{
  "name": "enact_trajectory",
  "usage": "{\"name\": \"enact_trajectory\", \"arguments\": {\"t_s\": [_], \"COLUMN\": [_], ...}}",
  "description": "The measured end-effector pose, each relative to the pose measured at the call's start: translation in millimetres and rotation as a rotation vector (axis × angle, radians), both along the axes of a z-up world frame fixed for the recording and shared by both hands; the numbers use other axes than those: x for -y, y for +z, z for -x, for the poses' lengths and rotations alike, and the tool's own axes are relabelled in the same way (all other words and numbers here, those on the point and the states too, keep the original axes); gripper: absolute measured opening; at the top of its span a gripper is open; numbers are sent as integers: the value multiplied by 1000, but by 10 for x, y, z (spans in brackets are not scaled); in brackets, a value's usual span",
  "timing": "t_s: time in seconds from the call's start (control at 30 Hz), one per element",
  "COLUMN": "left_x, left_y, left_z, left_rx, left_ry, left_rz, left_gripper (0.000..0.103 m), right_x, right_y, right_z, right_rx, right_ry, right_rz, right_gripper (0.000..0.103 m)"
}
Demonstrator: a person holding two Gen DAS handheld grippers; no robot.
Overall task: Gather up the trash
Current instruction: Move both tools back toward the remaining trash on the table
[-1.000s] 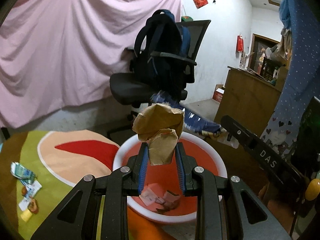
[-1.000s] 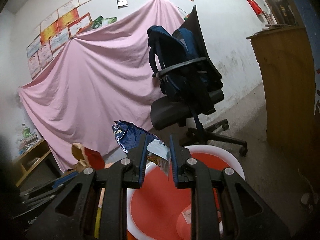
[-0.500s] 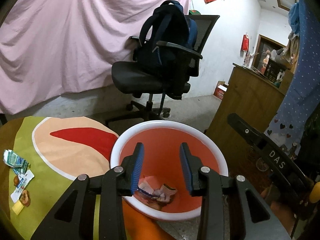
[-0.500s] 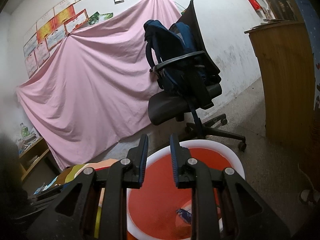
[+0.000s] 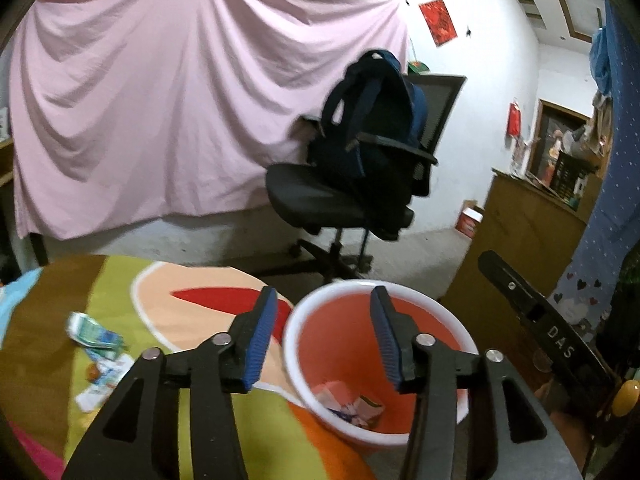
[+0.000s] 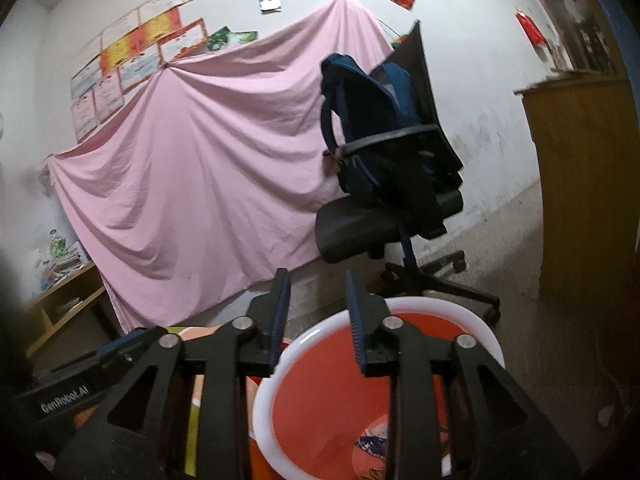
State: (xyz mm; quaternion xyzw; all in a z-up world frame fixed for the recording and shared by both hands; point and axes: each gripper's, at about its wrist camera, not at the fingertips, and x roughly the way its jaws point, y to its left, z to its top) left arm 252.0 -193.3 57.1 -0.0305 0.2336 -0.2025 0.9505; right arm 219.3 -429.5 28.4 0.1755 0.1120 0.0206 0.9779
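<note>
A red bin with a white rim (image 5: 304, 308) stands on the floor at the mat's edge; it also shows in the right wrist view (image 6: 472, 316). Paper scraps and wrappers (image 5: 352, 402) lie at its bottom, with a blue wrapper (image 6: 372, 444) among them. My left gripper (image 5: 322, 338) is open and empty above the bin's left rim. My right gripper (image 6: 316, 312) is open and empty above the bin's far left rim. Loose wrappers (image 5: 96, 334) lie on the colourful mat (image 5: 112, 280) to the left.
An office chair (image 5: 344, 200) with a dark blue backpack (image 5: 372, 128) stands behind the bin before a pink sheet (image 5: 160, 120). A wooden cabinet (image 5: 528, 236) is on the right. A low shelf (image 6: 60, 304) stands at the left wall.
Both grippers opened and dropped their trash into the bin: the left a brown paper piece, the right a blue wrapper. Both then shifted left, the left gripper opening wider.
</note>
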Motion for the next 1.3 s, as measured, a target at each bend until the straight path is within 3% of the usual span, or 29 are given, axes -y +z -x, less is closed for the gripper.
{"name": "enact_trajectory", "arguments": {"t_s": [0.13,0.3,0.5,0.67,0.97,1.3], "left_x": [-257,-614,-1030,-1331,-1786,-2026], "left_y": [75,133,144,110,-25,-236], "left_z": [103,231,389,544,724,773], "left_rx": [45,82,135,194,245,246], "left_ry": [63,147,241,311,402,466], "left_rz": [14,27,38,43,55,19], "left_gripper": [54,57,71,100,101,101], "right_x": [-153,-403,-727,-925,-1239,-1700], "right_y": [71,133,169,187,196,93], "right_z": [13,-9,14,59,68,-44], "right_rx": [35,65,110,166,229,201], "right_ry": [24,61,103,101,154,253], "right_rz": [14,36,77,91,107,188], "right_gripper": [81,90,103,103,103,103]}}
